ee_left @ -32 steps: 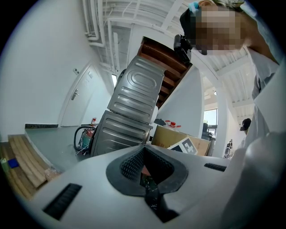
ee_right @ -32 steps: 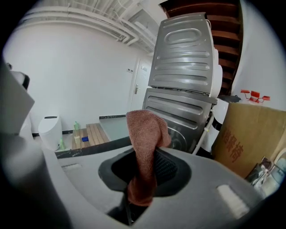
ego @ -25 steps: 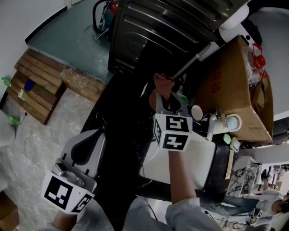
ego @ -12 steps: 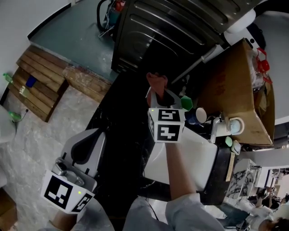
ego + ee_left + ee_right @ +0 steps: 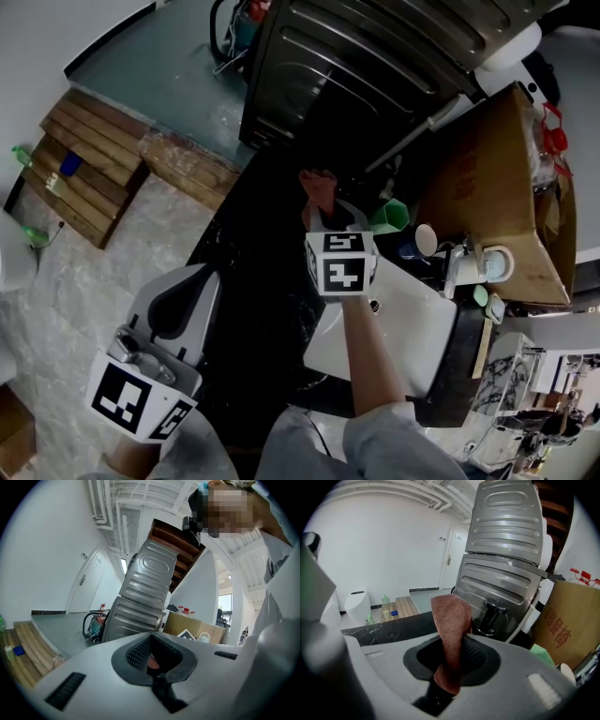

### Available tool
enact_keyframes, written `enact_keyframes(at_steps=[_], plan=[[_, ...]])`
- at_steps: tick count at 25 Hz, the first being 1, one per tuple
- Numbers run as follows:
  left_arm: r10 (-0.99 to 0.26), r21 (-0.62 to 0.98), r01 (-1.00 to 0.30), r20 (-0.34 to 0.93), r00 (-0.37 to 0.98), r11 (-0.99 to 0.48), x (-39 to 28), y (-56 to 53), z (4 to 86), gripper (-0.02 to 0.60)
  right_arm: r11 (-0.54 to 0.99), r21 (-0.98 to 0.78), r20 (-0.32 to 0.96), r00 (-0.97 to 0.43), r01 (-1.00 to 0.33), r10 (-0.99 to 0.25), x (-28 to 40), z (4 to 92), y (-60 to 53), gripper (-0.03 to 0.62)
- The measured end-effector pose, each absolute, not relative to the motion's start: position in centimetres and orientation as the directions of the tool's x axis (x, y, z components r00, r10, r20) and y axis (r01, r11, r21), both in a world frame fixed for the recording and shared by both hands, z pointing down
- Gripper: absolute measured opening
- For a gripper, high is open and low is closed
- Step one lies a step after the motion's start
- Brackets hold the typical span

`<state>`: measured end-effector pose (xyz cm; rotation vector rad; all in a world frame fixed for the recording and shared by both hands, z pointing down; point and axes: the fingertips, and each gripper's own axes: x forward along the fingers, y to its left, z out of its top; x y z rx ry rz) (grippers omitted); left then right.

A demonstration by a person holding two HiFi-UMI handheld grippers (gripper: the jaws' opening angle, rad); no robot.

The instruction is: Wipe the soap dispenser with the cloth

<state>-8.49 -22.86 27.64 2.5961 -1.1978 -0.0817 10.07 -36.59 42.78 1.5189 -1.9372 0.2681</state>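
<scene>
looming at the top of the head view, a ribbed steel cabinet (image 5: 375,66), leaning over a black counter (image 5: 253,272). right of it, a tall cardboard box (image 5: 487,178). below the box, set into the counter, a white sink (image 5: 422,323).

held out over the counter near the sink's far corner, the right gripper (image 5: 326,214), clamped tight on a reddish-brown cloth (image 5: 317,186). in the right gripper view, a folded strip of it standing up from between the pads. low at the left, close to the body and well apart from the sink, the left gripper (image 5: 176,309), jaws drawn together on nothing of the task. only a small reddish patch deep in its throat, too dim to name.

beyond the sink, against the box, a green cup (image 5: 392,216). further right, a small white soap dispenser (image 5: 464,267), or so judged from its pump-like shape; too small to be sure. well apart from the cloth, no contact.

judged as the approach step: cloth in hand, wiping not yet begun. next move, probably: carry the cloth rightward past the cup to the dispenser, lay the loose end against its body and rub, grip kept firm. likely worth bringing the left gripper up to steady it as well, a light bottle being apt to tip or slide under a push.
</scene>
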Motion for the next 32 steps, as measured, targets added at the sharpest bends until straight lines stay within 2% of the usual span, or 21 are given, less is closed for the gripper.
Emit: enact_keyframes(at_steps=[17, 32], plan=[[-0.712, 0.271, -0.696, 0.052, 0.700, -0.665, -6.2, -21.4, 27.1, 0.003, 0.165, 0.198, 0.604, -0.013, -0.966, -0.797, 16.2, 42.8, -32.9, 0.077], [-0.666, 0.239, -0.651, 0.021, 0.745, -0.721, -1.7, -19.6, 25.4, 0.003, 0.032, 0.097, 0.312, -0.001, -0.995, -0.950, 18.7, 32.5, -25.3, 0.077]])
